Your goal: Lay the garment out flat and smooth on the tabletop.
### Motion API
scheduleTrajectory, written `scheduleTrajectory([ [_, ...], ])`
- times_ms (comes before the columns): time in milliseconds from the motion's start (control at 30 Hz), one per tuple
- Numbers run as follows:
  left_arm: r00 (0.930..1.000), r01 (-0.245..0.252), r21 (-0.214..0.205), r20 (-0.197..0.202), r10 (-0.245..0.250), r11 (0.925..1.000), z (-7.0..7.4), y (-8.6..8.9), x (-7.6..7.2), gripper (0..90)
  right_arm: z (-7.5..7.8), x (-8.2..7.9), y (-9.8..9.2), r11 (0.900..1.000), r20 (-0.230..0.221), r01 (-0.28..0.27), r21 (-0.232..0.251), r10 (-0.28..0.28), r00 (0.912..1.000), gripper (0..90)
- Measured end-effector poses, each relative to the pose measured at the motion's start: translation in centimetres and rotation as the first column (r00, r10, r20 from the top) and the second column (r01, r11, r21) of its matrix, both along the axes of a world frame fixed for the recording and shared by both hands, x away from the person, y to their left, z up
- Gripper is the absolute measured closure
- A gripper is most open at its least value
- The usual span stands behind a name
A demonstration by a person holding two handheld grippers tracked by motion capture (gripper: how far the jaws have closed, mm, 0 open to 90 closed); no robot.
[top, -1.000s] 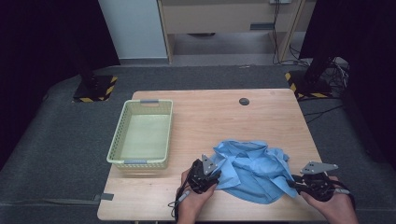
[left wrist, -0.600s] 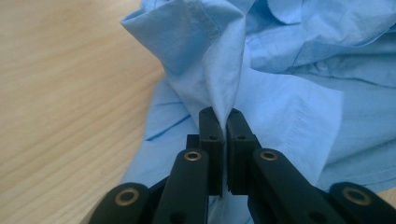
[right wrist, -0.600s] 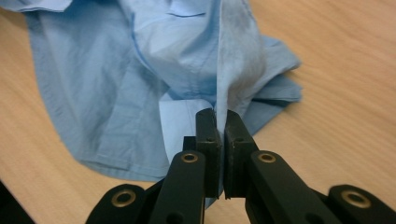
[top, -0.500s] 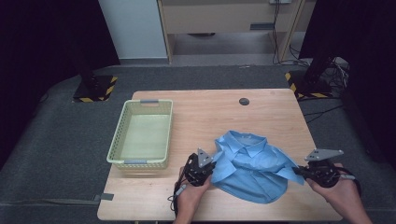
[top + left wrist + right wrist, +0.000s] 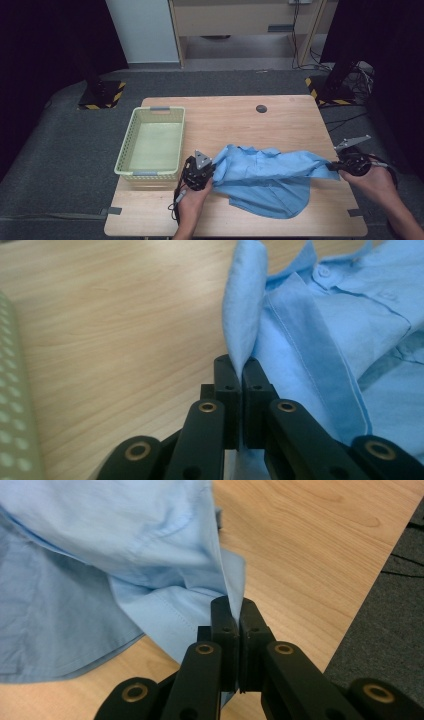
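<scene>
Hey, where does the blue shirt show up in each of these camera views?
High view: the blue shirt is stretched across the table's near half, between both grippers.
Left gripper view: right side, a fold pinched in the fingers.
Right gripper view: upper left, its edge pinched in the fingers.
Shared landmark: the wooden table.

Both grippers: left gripper (image 5: 241, 365) and right gripper (image 5: 238, 605) have black jaws with brass-ringed pivots; grey three-cornered top plates, trailing black cables.

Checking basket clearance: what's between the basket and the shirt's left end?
In the high view, the left tool, shut on the blue shirt, sits beside the basket; otherwise bare table.
</scene>
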State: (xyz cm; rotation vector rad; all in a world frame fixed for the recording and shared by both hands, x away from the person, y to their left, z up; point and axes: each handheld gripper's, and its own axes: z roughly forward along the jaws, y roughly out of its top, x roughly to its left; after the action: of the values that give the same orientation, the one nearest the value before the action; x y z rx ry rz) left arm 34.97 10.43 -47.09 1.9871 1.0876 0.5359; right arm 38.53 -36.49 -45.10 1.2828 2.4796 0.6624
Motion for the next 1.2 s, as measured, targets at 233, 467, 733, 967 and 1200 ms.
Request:
scheduleTrajectory([
  [233, 0.9991, -0.043, -0.008, -0.001, 0.043, 0.9990, 0.1, 0.5, 0.0, 61.8, 0.8, -0.7, 1.0, 0.9982, 0.104, -0.030, 0.051, 0.025, 0.9942, 67.8],
  [467, 0.9994, -0.019, -0.003, 0.028, 0.019, 0.9998, 1.0, -0.4, -0.9, 47.9, 2.5, -2.8, 1.9, 0.9957, 0.194, -0.052, 0.076, 0.037, 0.9803, 69.0],
  [733, 0.9995, 0.027, 0.042, -0.020, -0.026, 0.9988, -0.6, -2.0, -0.9, 41.0, 0.5, -5.3, 5.6, 0.9843, 0.186, -0.163, 0.066, 0.149, 0.9713, 84.0],
  [967, 0.9973, 0.063, 0.104, -0.046, -0.058, 0.9926, -2.4, -3.5, -1.0, 35.7, -3.3, -5.0, 6.4, 0.9876, 0.136, -0.153, 0.036, 0.147, 0.9798, 77.5],
  [1200, 0.9951, 0.081, 0.157, -0.069, -0.071, 0.9844, -4.1, -4.7, -0.6, 30.7, -5.8, -4.3, 6.7, 0.9908, 0.115, -0.135, -0.006, 0.135, 0.9841, 61.8],
])
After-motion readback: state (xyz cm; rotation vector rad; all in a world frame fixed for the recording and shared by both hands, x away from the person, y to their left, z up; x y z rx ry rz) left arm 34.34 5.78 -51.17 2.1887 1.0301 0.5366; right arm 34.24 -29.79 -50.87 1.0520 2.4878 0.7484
